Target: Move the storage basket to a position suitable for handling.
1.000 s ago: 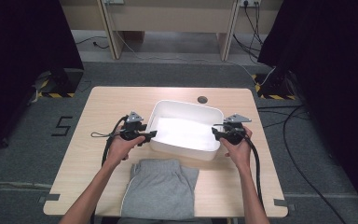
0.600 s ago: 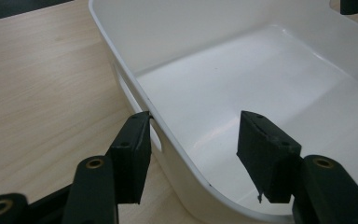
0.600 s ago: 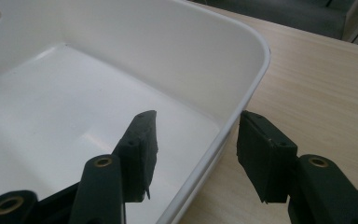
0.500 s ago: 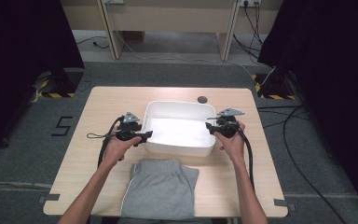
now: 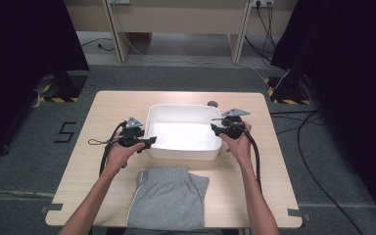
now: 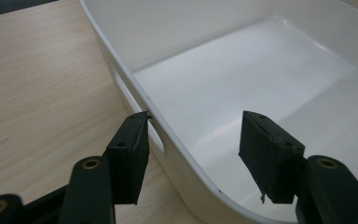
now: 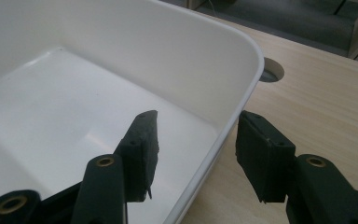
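White tub [image 5: 183, 134] sits at the middle of the table [image 5: 103, 112], toward its far edge, long axis running left to right. Each short end wall stands between a pair of open jaws: the left gripper [image 6: 193, 147] straddles the left rim by a handle slot [image 6: 156, 137], the right gripper [image 7: 196, 149] straddles the right rim, one jaw inside and one outside. Neither pair has closed. Smooth, glossy hard plastic with rounded corners, empty inside. Folded grey shorts [image 5: 169, 196] lie soft at the near edge.
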A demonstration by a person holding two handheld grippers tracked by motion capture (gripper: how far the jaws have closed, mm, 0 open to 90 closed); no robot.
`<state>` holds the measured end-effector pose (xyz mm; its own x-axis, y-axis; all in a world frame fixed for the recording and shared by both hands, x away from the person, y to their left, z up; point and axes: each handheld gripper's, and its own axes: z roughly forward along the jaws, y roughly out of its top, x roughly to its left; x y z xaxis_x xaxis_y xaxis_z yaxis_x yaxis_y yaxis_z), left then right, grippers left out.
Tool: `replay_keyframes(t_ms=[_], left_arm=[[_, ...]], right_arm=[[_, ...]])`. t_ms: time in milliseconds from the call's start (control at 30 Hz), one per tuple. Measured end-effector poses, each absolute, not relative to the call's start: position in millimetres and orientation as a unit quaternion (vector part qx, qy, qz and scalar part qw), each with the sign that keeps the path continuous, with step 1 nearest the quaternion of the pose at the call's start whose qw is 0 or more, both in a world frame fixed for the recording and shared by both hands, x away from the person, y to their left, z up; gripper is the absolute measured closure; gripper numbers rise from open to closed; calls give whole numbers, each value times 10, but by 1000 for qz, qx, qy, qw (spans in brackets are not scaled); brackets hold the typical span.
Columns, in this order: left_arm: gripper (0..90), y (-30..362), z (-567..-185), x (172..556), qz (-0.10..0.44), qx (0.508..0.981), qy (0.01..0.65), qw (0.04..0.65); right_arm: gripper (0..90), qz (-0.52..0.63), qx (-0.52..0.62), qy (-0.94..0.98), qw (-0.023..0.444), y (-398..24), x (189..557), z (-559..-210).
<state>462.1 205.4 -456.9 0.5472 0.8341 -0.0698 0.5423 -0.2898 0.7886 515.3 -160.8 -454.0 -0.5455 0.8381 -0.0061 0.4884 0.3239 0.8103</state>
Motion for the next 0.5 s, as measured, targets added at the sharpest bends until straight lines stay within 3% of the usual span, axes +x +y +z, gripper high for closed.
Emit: replay_keyframes(t_ms=[500], left_arm=[[407, 2137, -4607, 4627, 159, 765, 447, 434]], right_arm=[[474, 410, 427, 778, 212, -1599, 5149, -4541]])
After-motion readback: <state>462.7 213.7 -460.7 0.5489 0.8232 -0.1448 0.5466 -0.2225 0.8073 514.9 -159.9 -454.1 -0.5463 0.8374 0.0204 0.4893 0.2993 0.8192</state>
